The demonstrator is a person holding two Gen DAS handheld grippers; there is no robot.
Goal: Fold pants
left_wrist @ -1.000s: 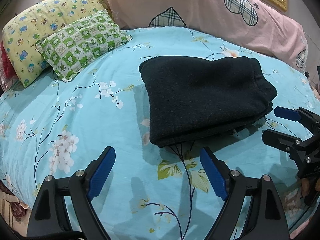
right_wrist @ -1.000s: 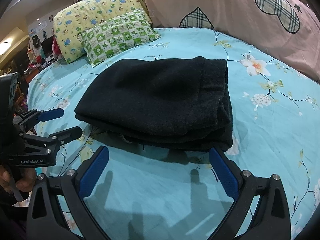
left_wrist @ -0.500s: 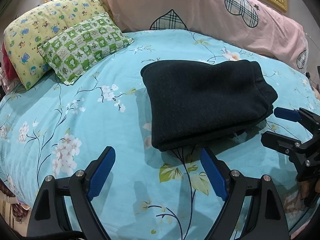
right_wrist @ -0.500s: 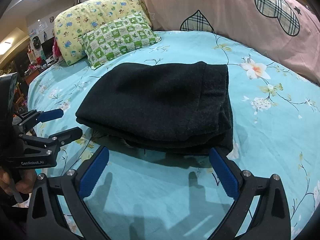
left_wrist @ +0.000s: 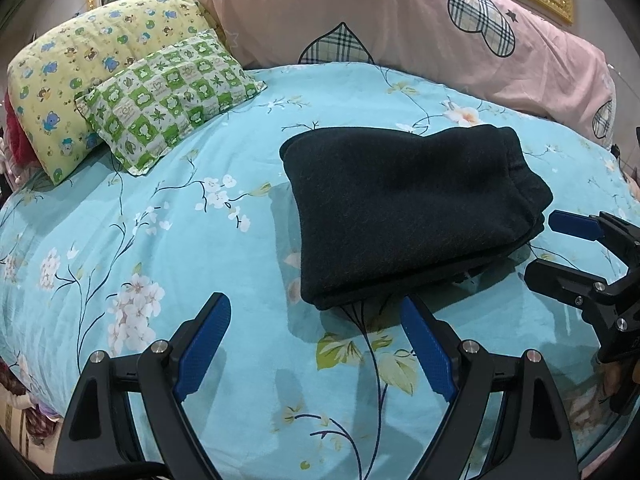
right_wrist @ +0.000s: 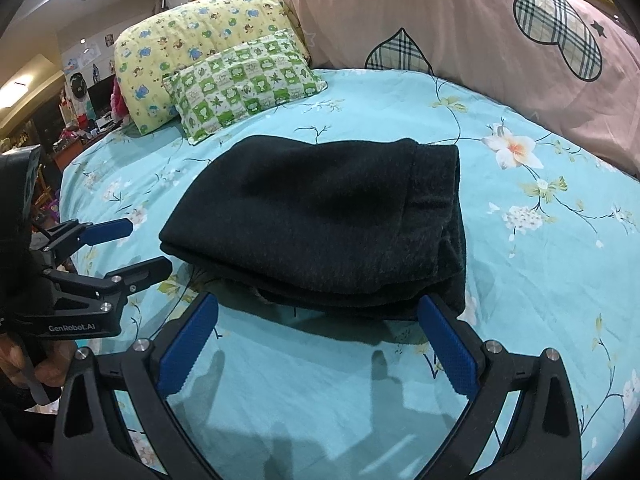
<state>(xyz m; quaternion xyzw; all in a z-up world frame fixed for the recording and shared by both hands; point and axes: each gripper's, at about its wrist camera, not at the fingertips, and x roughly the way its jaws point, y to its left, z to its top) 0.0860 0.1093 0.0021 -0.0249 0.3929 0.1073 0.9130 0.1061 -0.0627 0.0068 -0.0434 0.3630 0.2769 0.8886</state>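
Black fleece pants (left_wrist: 412, 208), folded into a thick, roughly square stack, lying flat on the turquoise floral bed cover (left_wrist: 160, 240), well short of the pillows at the far side. Directly ahead of both tongs, just beyond their tips. Left tongs (left_wrist: 316, 344) spread wide and empty, facing the stack's near left corner; right tongs (right_wrist: 318, 346) likewise spread and holding nothing, square to the near edge where the layers show, with the right blue pad (right_wrist: 448, 350) almost at the near right corner. Right pair judged slightly nearer. Long axis hard to call; perhaps left to right. Fold apparently complete. Legible writing: "GenRobot.AI" in white on the left tongs' body (right_wrist: 72, 328). No other readable labels.
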